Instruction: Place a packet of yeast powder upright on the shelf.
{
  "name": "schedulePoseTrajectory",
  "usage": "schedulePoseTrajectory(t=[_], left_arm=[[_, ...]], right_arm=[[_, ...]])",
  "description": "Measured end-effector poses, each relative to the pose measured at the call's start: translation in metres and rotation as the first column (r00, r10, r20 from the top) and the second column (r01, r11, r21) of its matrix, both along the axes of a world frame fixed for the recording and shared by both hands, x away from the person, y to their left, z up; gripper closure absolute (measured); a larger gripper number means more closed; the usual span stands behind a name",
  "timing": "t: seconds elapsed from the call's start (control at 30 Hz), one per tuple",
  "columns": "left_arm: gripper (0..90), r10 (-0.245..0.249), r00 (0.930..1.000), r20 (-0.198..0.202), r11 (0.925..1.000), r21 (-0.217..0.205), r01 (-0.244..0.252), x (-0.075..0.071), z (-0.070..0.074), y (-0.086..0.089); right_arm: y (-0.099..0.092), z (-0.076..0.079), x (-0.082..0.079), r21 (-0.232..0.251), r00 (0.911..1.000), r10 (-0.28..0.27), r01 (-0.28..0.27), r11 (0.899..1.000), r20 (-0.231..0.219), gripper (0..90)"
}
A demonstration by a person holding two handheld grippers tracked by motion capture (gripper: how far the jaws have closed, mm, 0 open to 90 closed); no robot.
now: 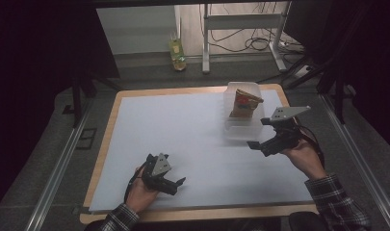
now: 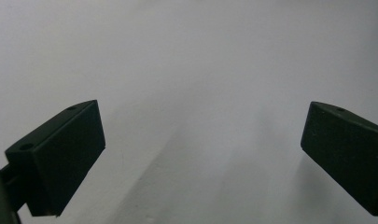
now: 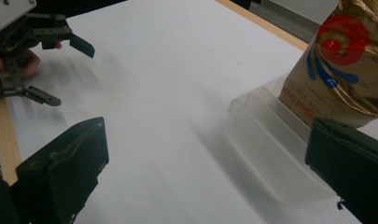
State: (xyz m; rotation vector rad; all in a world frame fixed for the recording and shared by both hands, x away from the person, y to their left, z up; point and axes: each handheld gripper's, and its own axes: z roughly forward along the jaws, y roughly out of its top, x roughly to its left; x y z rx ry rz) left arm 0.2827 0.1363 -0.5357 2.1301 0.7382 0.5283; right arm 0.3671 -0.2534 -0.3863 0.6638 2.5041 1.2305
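Gold bag (image 3: 345, 74) top cut off, bin (image 1: 242, 127) behind; both tools (image 1: 175, 183) (image 1: 260, 132) spread, empty.

It looked like a lab or test room set up for recording. The counter (image 1: 135, 96) was a wooden board covered with a plain white sheet (image 1: 183, 134), hemmed in by dark curtains (image 1: 38, 57) and metal rails (image 1: 58, 168). Behind it stood a metal-framed stand (image 1: 240, 24) with loose cables (image 1: 240, 45) trailing over a grey floor (image 1: 144, 67), where a bottle (image 1: 177, 53) sat.
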Motion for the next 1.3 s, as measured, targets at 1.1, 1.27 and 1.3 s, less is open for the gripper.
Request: schedulePoseTrajectory(t=[1.1,1.27,1.3], left_arm=[[0.0,0.003,1.0000,-0.003,1.0000,-0.001,-0.003,0.000,0.000,0.001],[0.0,0.006,1.0000,-0.002,1.0000,-0.005,-0.006,0.000,0.001,0.002],[0.0,0.008,1.0000,-0.003,0.9999,-0.007,-0.008,0.000,0.001,0.002]], right_arm=[[0.008,-0.033,-0.032,0.005,0.9994,0.027,-0.027,1.000,-0.020,0.0],[0.011,-0.041,-0.036,0.019,0.9990,0.027,-0.027,0.999,-0.035,0.0],[0.012,-0.043,-0.036,0.021,0.9988,0.030,-0.030,0.999,-0.039,0.0]])
